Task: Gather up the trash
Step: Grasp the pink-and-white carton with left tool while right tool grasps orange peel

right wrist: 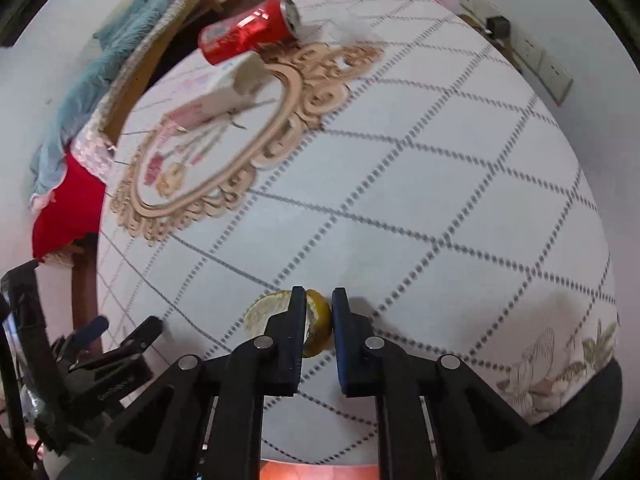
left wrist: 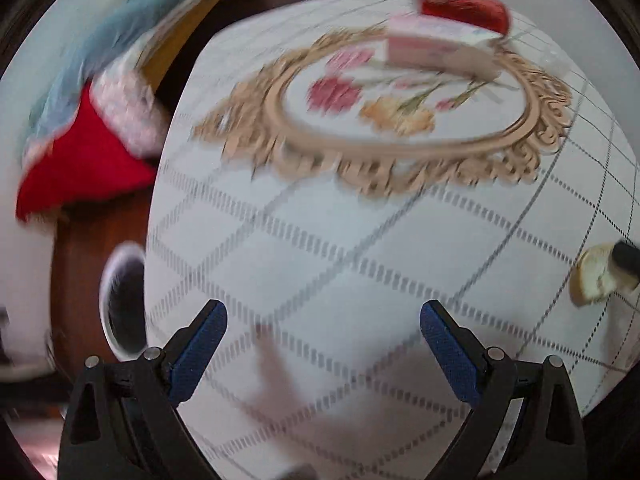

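A yellow-green citrus peel (right wrist: pixel 318 322) lies on the white checked tablecloth (right wrist: pixel 440 184), and my right gripper (right wrist: pixel 319 306) is shut on it, its fingers pointing steeply down. The left wrist view shows the same peel (left wrist: pixel 592 280) at the right edge, with a dark fingertip on it. My left gripper (left wrist: pixel 323 310) hangs open over bare cloth with nothing between its blue pads. A red drinks can (right wrist: pixel 248 30) lies on its side at the far end of the table. A pink and white carton (right wrist: pixel 216 96) lies next to it on a flower-printed mat (right wrist: pixel 192 184).
Past the table's left edge stands a chair with a red cushion (left wrist: pixel 80 168) and blue cloth (left wrist: pixel 120 32). A round white-rimmed dark opening (left wrist: pixel 124 300) sits low beside the table. Wall sockets (right wrist: pixel 536 60) are behind the far right edge.
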`<state>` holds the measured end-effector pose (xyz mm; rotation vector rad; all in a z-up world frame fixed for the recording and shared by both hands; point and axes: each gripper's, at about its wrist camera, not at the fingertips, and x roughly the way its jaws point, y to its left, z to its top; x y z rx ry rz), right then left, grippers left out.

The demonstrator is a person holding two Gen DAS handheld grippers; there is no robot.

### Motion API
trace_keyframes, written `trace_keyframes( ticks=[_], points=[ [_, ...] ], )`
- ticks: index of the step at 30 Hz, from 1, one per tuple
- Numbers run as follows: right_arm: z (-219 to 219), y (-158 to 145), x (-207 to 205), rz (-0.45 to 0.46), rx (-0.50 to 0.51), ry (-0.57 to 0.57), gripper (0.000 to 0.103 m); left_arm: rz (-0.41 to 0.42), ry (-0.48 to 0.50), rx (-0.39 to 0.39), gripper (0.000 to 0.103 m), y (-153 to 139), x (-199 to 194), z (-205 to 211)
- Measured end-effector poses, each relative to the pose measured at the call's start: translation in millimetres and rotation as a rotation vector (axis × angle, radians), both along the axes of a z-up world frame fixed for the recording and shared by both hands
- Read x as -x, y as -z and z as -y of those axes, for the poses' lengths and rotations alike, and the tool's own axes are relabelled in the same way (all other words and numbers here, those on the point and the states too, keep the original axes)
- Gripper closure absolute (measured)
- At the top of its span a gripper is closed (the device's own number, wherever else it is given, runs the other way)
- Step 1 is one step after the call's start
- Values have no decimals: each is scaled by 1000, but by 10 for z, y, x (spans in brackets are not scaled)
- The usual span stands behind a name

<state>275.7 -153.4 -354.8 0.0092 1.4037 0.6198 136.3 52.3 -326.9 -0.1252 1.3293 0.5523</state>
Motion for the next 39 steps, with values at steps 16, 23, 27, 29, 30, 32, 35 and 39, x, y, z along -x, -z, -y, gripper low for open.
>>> trace_keyframes(
  ticks=[16,23,27,29,30,32,35,39],
  points=[
    [-483,-57,-1840,-56,76,126,90,-79,842,-227,5,-176,-1923,96],
    [-468,58,-2083,-86,101,149,90,-160,916,-79,8,31,-2202,127],
    [-393,145,-2034,-110,87,162,90,-159,908,-46,40,64,-2250,166],
    [-351,179,-1977,-121,75,166,90,-159,862,-34,43,33,-2215,162],
    [-325,185,-1936,-124,69,170,90,-165,817,-12,45,28,-2199,135],
    [-279,206,-1859,-137,48,173,90,-153,735,50,47,-44,-2154,105],
    [-233,221,-1749,-151,18,171,89,-144,595,155,47,-109,-2084,21],
    [-237,245,-1695,-174,-32,163,67,-90,544,210,46,-94,-2085,-71]
  ],
)
